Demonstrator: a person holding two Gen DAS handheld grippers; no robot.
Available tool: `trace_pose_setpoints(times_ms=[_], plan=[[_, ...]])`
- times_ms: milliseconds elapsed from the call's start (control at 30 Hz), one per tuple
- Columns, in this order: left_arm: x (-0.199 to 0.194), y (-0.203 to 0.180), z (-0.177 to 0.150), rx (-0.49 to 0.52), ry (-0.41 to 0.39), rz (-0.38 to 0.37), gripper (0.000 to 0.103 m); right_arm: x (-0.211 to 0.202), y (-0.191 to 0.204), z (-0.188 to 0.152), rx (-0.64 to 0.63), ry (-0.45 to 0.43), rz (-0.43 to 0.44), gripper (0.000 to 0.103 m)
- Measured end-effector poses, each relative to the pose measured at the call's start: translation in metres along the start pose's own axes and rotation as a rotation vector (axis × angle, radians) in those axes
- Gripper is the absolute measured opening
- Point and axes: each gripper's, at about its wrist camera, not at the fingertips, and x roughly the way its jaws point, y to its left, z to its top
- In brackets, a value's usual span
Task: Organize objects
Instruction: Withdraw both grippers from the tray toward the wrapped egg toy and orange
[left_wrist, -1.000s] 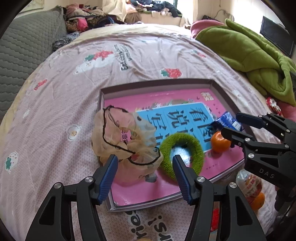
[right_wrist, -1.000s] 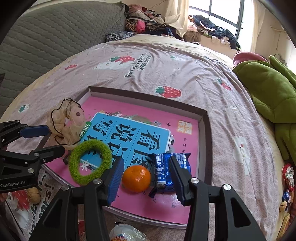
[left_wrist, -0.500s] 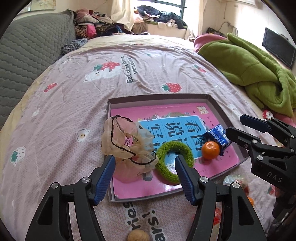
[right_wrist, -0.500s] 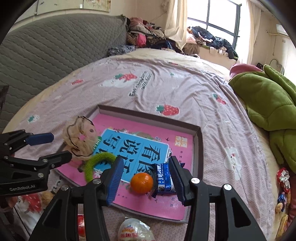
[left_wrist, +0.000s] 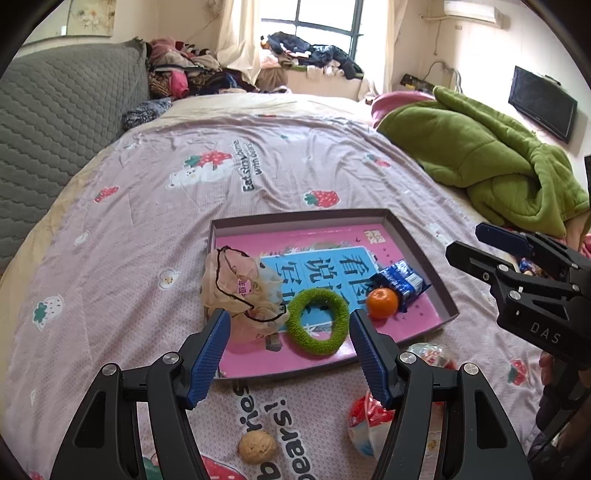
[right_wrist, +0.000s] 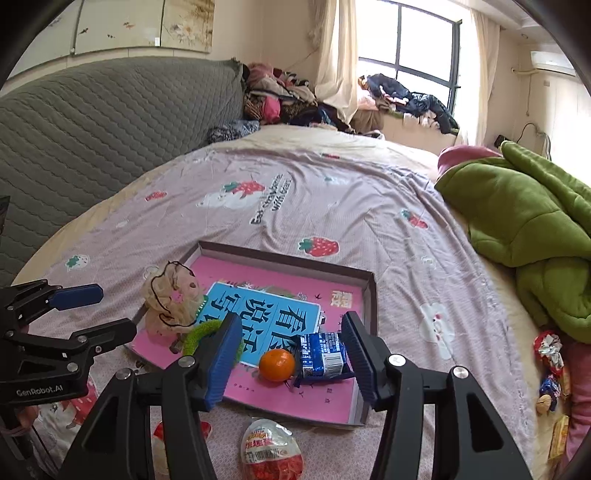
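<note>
A shallow pink box tray (left_wrist: 417, 243) (right_wrist: 370, 295) lies on the bed. It holds a beige hair net (left_wrist: 240, 291) (right_wrist: 171, 299), a green scrunchie (left_wrist: 318, 322) (right_wrist: 194, 338), an orange (left_wrist: 382, 302) (right_wrist: 277, 364) and a blue snack packet (left_wrist: 399, 282) (right_wrist: 322, 355). My left gripper (left_wrist: 290, 328) hovers open above the tray's near edge, nothing between its fingers. My right gripper (right_wrist: 291, 339) hangs above the orange and packet, its jaws opening, pads touching neither.
Near the tray's front edge lie a walnut (left_wrist: 257, 446), a red-white snack bag (left_wrist: 369, 424) and an egg-shaped packet (right_wrist: 271, 450). A green blanket (left_wrist: 491, 162) (right_wrist: 532, 221) is heaped at right, with small wrapped snacks (right_wrist: 550, 350) beside it. A grey headboard (right_wrist: 92, 122) stands left.
Both grippers have risen and drawn back from the tray, so it looks smaller. The right gripper's jaws have widened. The walnut and snack bags have come into view.
</note>
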Motion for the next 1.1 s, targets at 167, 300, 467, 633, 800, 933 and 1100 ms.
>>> trace_pose_setpoints(times_ms=[167,300,467,633,800,933,1100], plan=[[-0.014,-0.002,-0.001,-0.018,-0.035,-0.006,0.069,-0.020,-0.002,-0.005,0.013,-0.036,0.008,0.060],[-0.022,-0.001,-0.007,-0.036,-0.047,-0.008,0.069,-0.031,-0.003,-0.009,0.029,-0.062,0.011,0.061],[-0.027,-0.008,-0.015,-0.023,-0.049,-0.001,0.070,-0.040,-0.002,-0.014,0.024,-0.073,0.001,0.061],[-0.037,-0.015,-0.021,-0.008,-0.066,-0.007,0.070,-0.051,0.001,-0.019,0.023,-0.087,0.013,0.061],[-0.045,-0.025,-0.025,0.005,-0.087,-0.018,0.070,-0.060,0.003,-0.022,0.018,-0.099,0.008,0.061],[-0.048,-0.030,-0.028,0.015,-0.095,-0.016,0.070,-0.062,0.004,-0.028,0.017,-0.091,0.011,0.061],[-0.050,-0.035,-0.035,0.029,-0.099,0.001,0.070,-0.065,0.004,-0.034,0.021,-0.088,0.004,0.061]])
